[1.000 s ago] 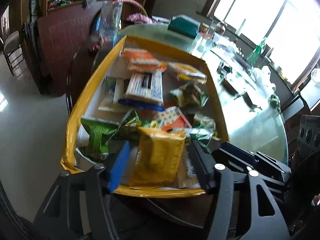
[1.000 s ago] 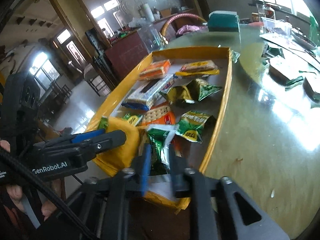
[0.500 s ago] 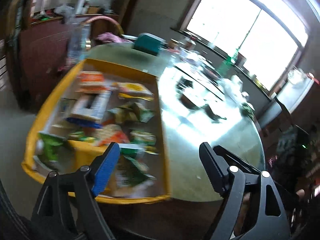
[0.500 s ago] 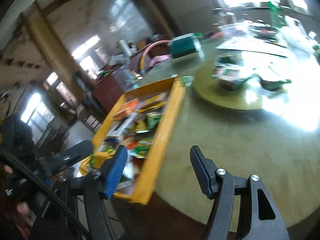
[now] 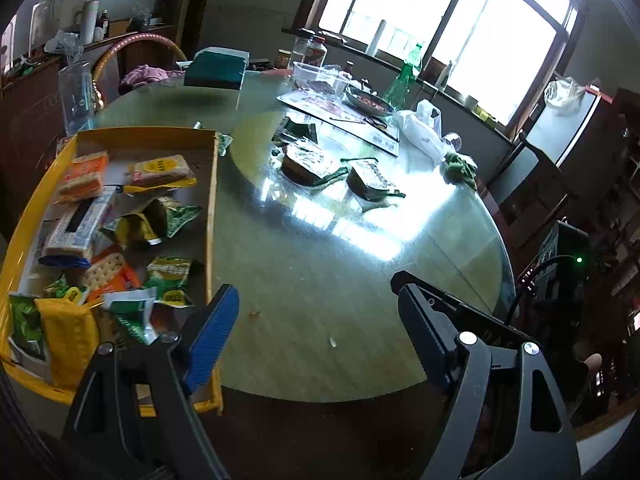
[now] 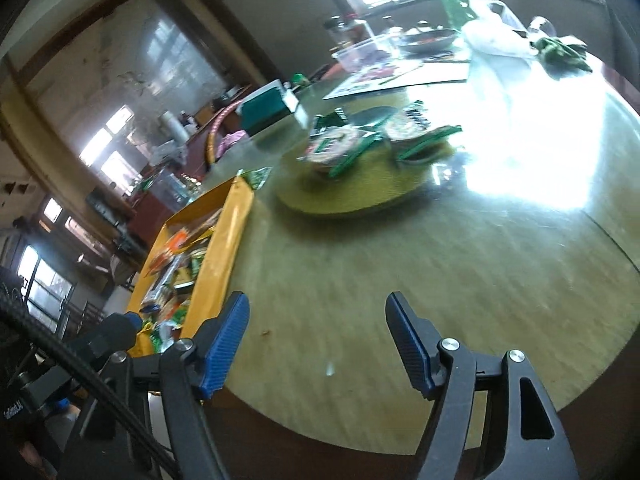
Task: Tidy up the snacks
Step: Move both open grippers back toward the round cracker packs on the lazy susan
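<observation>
A yellow cardboard box at the table's left edge holds several snack packets, among them a yellow packet and a green packet at its near end. My left gripper is open and empty over the bare tabletop, just right of the box. My right gripper hangs over the same stretch of table; its jaws are opening with nothing between them. The box lies to its left. Two foil-lidded snack cups sit on the round turntable beyond.
Farther back on the glass-topped table stand a teal box, a clear plastic tub, a green bottle, a white plastic bag and a green cloth. Small crumbs lie near the front edge.
The left gripper let go of the yellow packet and the right of a green packet, both in the box. Both opened and swung right, from over the box to over the tabletop.
</observation>
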Available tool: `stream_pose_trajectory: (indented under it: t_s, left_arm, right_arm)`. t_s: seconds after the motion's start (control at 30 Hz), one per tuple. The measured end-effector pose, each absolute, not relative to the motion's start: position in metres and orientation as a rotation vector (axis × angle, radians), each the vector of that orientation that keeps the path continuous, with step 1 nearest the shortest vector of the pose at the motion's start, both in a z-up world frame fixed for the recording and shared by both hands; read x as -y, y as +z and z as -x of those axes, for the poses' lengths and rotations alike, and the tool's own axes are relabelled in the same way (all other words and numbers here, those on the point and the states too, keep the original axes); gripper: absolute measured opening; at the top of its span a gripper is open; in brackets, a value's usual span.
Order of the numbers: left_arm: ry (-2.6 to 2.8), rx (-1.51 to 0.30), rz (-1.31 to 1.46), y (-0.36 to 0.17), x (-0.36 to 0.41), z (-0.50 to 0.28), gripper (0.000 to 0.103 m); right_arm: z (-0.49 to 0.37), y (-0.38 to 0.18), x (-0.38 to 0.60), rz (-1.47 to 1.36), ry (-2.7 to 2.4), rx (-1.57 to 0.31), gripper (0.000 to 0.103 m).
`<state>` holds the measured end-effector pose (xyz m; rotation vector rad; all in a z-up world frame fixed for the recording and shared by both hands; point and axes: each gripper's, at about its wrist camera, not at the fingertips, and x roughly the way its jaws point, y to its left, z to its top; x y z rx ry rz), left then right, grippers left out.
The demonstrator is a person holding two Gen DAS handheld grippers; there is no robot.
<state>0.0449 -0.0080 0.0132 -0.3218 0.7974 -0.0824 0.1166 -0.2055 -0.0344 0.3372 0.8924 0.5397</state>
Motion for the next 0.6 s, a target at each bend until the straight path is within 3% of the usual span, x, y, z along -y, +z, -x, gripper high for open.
stream_pose_trajectory:
  t_s: [0.6]
  left_arm:
    - [-0.091,-0.847,0.328,0.000,0.016,-0.060,0.082]
  right_arm:
    - [-0.132,-0.046,0.244,-0.379,0.441,-0.925,0.071]
